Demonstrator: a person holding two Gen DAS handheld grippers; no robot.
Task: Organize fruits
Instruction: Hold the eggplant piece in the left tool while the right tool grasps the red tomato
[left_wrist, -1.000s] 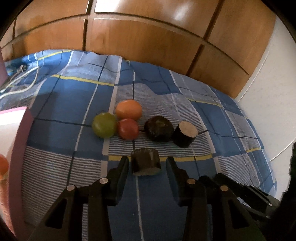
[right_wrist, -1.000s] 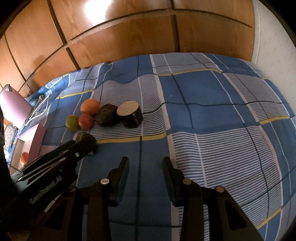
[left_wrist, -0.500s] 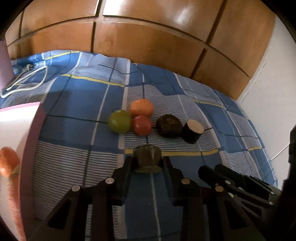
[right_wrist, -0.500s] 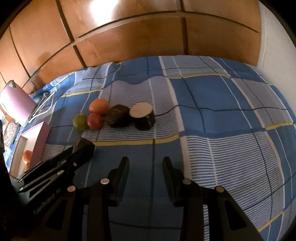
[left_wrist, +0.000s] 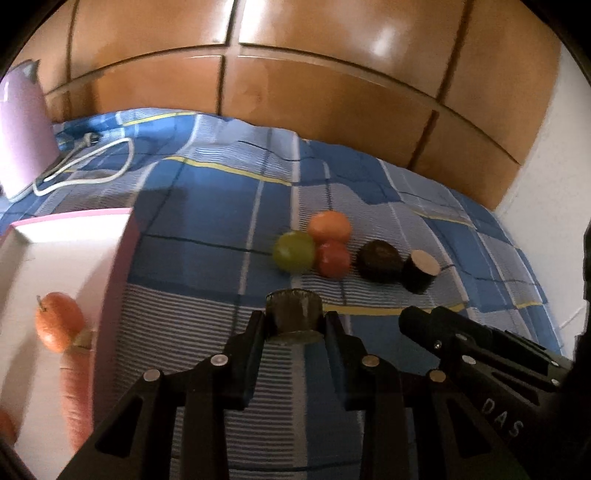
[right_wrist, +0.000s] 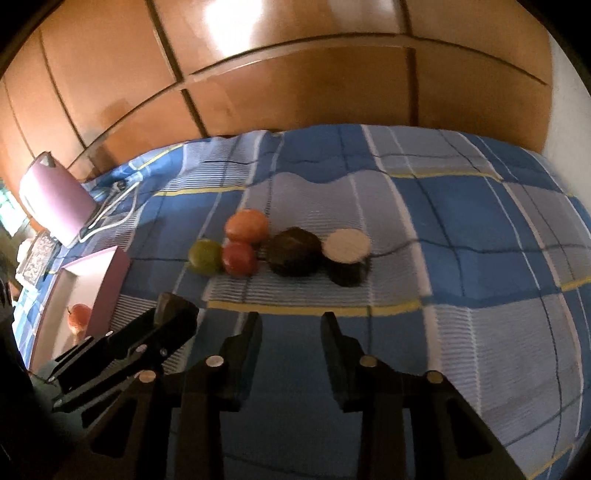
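Gripping a dark cylindrical piece (left_wrist: 293, 314) (blurred), left gripper (left_wrist: 294, 325) fingers clamped, right gripper (right_wrist: 291, 325) fingers closing, nothing between.

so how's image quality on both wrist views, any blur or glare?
Left wrist: motion blur on the fruit and box, glare on the wardrobe, strong fisheye bending. Right wrist: bedspread and fruit soft, glare patch top left on the wardrobe, dark foreground around the tongs.

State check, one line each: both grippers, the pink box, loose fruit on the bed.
Left gripper: shut on dark cylindrical fruit piece.
Right gripper: jaws closing, nothing between them.
Pink box: open, orange fruit and carrot inside.
Five loose fruits on blue checked bedsheet: resting, ungripped.
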